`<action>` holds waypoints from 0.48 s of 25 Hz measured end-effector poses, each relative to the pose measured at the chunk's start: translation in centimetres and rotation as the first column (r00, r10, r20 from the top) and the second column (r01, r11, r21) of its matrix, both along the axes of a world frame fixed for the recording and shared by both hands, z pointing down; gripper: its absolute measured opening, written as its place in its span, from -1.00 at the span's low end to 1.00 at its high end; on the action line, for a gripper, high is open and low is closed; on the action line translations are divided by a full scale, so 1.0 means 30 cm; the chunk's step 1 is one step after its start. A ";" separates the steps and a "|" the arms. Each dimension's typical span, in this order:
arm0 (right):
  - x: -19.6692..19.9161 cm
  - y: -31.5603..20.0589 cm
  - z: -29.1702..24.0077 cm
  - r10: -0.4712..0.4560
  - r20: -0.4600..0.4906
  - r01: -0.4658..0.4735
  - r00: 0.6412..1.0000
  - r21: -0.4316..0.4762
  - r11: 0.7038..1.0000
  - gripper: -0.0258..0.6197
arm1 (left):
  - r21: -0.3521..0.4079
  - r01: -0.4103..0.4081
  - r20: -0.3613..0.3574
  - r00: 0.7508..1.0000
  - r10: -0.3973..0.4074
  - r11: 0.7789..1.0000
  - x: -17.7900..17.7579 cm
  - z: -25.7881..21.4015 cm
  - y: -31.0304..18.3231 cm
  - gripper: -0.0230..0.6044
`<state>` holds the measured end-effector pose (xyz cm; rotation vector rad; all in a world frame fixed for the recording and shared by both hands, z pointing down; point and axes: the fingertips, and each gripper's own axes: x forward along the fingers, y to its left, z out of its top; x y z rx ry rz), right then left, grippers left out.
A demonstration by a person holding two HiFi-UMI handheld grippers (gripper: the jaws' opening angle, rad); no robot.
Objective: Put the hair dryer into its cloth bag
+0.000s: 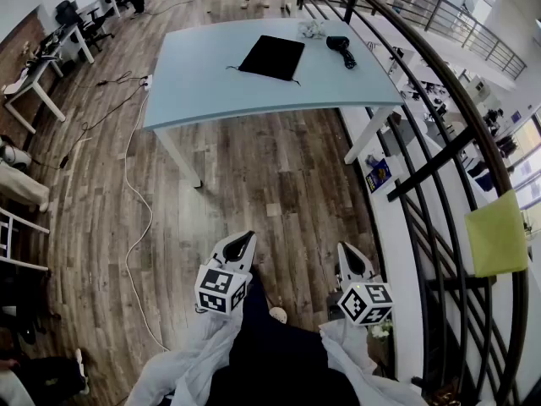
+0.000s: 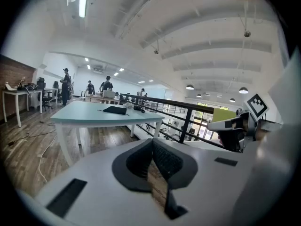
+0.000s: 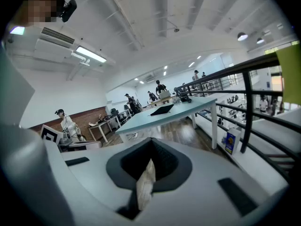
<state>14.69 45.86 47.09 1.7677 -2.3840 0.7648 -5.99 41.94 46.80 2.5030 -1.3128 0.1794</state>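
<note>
Jaws on both sides are clenched. My left gripper (image 1: 240,245) has its pads pressed together with nothing between them, and my right gripper (image 1: 352,261) is pressed shut the same way, also empty. From the head view I hold them low in front of me over the wooden floor (image 1: 254,176), left at seven o'clock and right at five o'clock, both pointing a little downward and well apart from the table.

That pale blue table (image 1: 194,83) stands at twelve o'clock, well ahead of me. On it the black cloth bag (image 1: 272,57) lies flat near the middle of the top. The hair dryer (image 1: 341,51), also black, lies on the tabletop at two o'clock from the bag, near it but not touching. A crumpled white thing (image 1: 313,29) sits at eleven o'clock from the dryer; I cannot tell what it is.

A dark railing (image 1: 423,167) curves along my three o'clock side, with a yellow-green panel (image 1: 496,233) hanging on it at four o'clock. A white cable (image 1: 135,193) trails over the floor at nine o'clock. People (image 2: 107,84) stand beyond the far end of the table.
</note>
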 end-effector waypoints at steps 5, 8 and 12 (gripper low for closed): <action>0.050 0.141 -0.013 0.018 0.005 -0.018 1.000 -0.008 1.000 -0.90 | 0.025 -0.015 0.006 1.000 0.015 1.000 0.052 -0.042 0.112 -0.87; 0.045 0.173 -0.033 0.010 -0.009 -0.010 1.000 0.016 1.000 -0.90 | 0.040 -0.012 -0.002 1.000 0.012 0.999 0.056 -0.071 0.151 -0.87; 0.046 0.198 -0.069 0.012 -0.021 -0.011 1.000 0.051 0.999 -0.90 | 0.054 -0.003 0.008 1.000 0.003 0.999 0.058 -0.094 0.200 -0.87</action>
